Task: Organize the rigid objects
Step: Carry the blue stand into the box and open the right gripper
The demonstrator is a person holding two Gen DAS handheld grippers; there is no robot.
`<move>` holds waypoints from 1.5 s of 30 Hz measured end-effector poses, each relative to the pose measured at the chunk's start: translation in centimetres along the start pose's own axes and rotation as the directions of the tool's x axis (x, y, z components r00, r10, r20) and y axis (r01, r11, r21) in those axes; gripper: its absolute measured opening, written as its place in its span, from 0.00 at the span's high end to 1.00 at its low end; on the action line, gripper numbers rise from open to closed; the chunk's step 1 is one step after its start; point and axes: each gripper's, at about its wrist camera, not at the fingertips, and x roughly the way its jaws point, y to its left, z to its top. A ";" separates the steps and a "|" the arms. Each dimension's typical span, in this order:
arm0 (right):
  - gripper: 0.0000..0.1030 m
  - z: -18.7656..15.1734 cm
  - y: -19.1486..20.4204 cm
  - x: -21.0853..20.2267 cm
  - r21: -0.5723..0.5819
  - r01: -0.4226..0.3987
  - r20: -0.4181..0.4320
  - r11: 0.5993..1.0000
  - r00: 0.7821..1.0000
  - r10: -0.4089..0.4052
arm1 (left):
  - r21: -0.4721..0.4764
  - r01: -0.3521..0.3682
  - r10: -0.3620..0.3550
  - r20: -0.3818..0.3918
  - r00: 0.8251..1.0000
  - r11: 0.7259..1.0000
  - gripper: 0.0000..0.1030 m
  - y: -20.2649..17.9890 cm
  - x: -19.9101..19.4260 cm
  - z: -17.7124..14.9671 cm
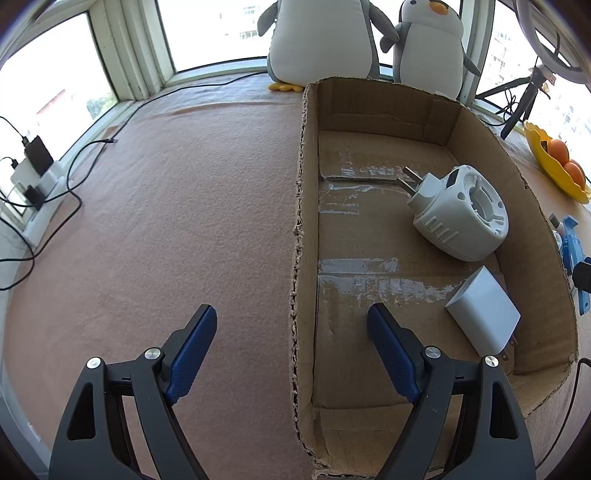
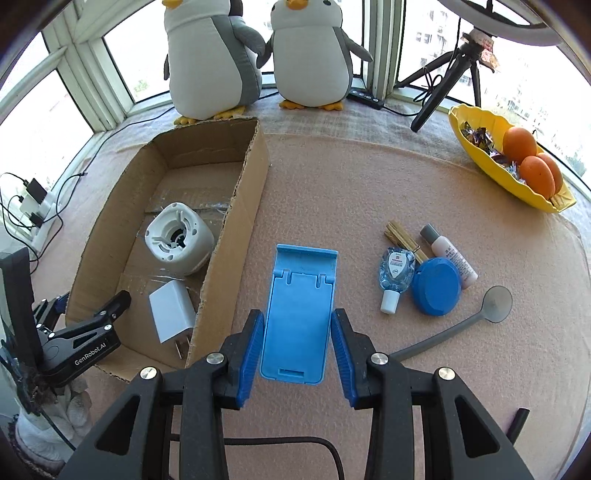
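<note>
We see the right hand-held gripper [image 2: 297, 352] pinching the blue phone stand [image 2: 299, 314] by its long sides, just beside the cardboard box [image 2: 236, 229]. Our left hand-held gripper [image 1: 291, 328] hangs spread and empty, straddling the box's wall. Inside the box lie a white plug-in device [image 1: 458, 210] and a white charger [image 1: 482, 314].

Larger penguin's head [image 1: 317, 37] cut off — ring light [image 2: 491, 14] too.
</note>
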 end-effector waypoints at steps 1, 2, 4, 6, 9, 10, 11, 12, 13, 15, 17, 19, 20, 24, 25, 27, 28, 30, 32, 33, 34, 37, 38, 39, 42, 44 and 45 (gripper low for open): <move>0.67 0.4 0.3 -0.4 -0.005 -0.006 0.013 1.000 1.000 0.006 | 0.000 0.000 0.000 0.000 1.000 1.000 0.17 0.0 0.0 0.0; 0.67 1.0 0.6 -0.5 -0.011 -0.015 0.025 1.000 1.000 0.016 | 0.000 0.000 0.000 0.000 1.000 1.000 0.17 0.0 0.0 0.0; 0.67 2.1 1.2 -0.8 -0.018 -0.037 0.046 0.999 0.998 0.038 | 0.002 0.000 0.000 0.000 1.000 1.000 0.17 0.0 0.0 0.0; 0.67 3.3 1.8 -0.8 -0.026 -0.051 0.063 0.998 0.997 0.052 | 0.002 0.000 0.000 0.000 1.000 1.000 0.17 0.0 0.0 0.0; 0.67 4.9 2.7 -1.0 -0.035 -0.086 0.084 0.996 0.992 0.089 | 0.003 -0.001 0.001 0.000 1.000 1.000 0.17 0.0 0.0 0.0; 0.67 5.3 3.0 -0.9 -0.041 -0.094 0.090 0.995 0.991 0.097 | 0.002 -0.001 0.001 0.000 1.000 1.000 0.17 0.0 0.0 0.0; 0.67 5.7 3.4 -0.8 -0.043 -0.097 0.096 0.994 0.990 0.101 | 0.003 -0.001 0.001 -0.001 1.000 1.000 0.17 0.0 0.0 0.0; 0.67 6.2 3.7 -0.6 -0.045 -0.105 0.098 0.994 0.989 0.109 | 0.004 -0.002 0.002 -0.001 1.000 1.000 0.17 0.0 0.0 0.0; 0.67 6.6 4.0 -0.3 -0.045 -0.116 0.096 0.992 0.988 0.120 | 0.004 -0.002 0.002 -0.001 1.000 1.000 0.17 0.0 0.0 0.0; 0.67 7.3 4.6 0.4 -0.044 -0.134 0.089 0.990 0.986 0.138 | 0.004 -0.002 0.002 -0.001 1.000 1.000 0.17 0.0 0.0 0.0; 0.67 7.8 5.1 1.2 -0.051 -0.143 0.077 0.988 0.986 0.147 | 0.004 -0.002 0.002 -0.001 1.000 1.000 0.17 0.0 0.0 0.0; 0.67 8.1 5.6 2.0 -0.055 -0.146 0.065 0.988 0.987 0.149 | 0.004 -0.002 0.002 -0.001 1.000 1.000 0.17 0.0 0.0 0.0; 0.67 8.3 5.8 2.3 -0.058 -0.143 0.059 0.988 0.987 0.146 | 0.004 -0.002 0.002 -0.001 1.000 1.000 0.17 0.0 0.0 0.0; 0.67 8.7 6.4 3.4 -0.073 -0.136 0.050 0.988 0.989 0.140 | 0.004 -0.003 0.003 -0.001 1.000 1.000 0.17 0.0 0.0 0.0; 0.67 8.8 6.4 3.6 -0.075 -0.135 0.047 0.988 0.989 0.138 | 0.005 -0.003 0.003 -0.001 1.000 1.000 0.17 0.0 0.0 0.0; 0.67 9.1 6.5 3.9 -0.074 -0.130 0.045 0.989 0.990 0.134 | 0.006 -0.004 0.004 -0.001 1.000 1.000 0.17 0.1 0.0 -0.1; 0.67 9.2 6.5 4.0 -0.072 -0.132 0.045 0.989 0.990 0.135 | 0.006 -0.004 0.004 -0.002 1.000 1.000 0.17 0.1 0.0 -0.1; 0.67 9.4 6.5 4.3 -0.073 -0.134 0.044 0.988 0.990 0.137 | 0.007 -0.005 0.005 -0.002 1.000 1.000 0.17 0.1 0.0 -0.1; 0.65 9.7 6.4 4.5 -0.070 -0.136 0.046 0.988 0.989 0.139 | 0.008 -0.005 0.005 -0.002 1.000 1.000 0.17 0.2 0.0 -0.1; 0.63 9.7 6.3 4.5 -0.065 -0.137 0.051 0.988 0.989 0.140 | 0.009 -0.005 0.005 -0.002 1.000 1.000 0.17 0.2 0.0 -0.1; 0.60 9.8 6.1 4.3 -0.061 -0.138 0.059 0.989 0.988 0.142 | 0.009 -0.005 0.005 -0.002 1.000 1.000 0.17 0.1 0.0 -0.1; 0.58 9.8 5.8 3.4 -0.064 -0.136 0.081 0.989 0.987 0.141 | 0.011 -0.007 0.007 -0.001 1.000 1.000 0.17 0.1 -0.1 -0.1; 0.58 9.8 5.7 3.0 -0.067 -0.134 0.086 0.989 0.986 0.140 | 0.012 -0.008 0.008 -0.001 1.000 1.000 0.17 0.1 -0.1 -0.1; 0.58 9.7 5.6 2.5 -0.070 -0.133 0.091 0.989 0.986 0.139 | 0.013 -0.008 0.008 -0.001 1.000 1.000 0.17 0.1 -0.1 -0.1; 0.58 9.4 5.2 0.8 -0.067 -0.135 0.111 0.989 0.984 0.142 | 0.015 -0.010 0.010 -0.001 1.000 1.000 0.17 0.1 -0.1 -0.1; 0.58 9.0 4.8 -0.4 -0.061 -0.137 0.118 0.989 0.983 0.144 | 0.018 -0.012 0.012 -0.002 1.000 1.000 0.17 0.0 -0.1 0.0; 0.58 8.7 4.5 -1.1 -0.057 -0.138 0.123 0.989 0.982 0.144 | 0.021 -0.014 0.014 -0.002 1.000 1.000 0.17 0.0 -0.1 0.0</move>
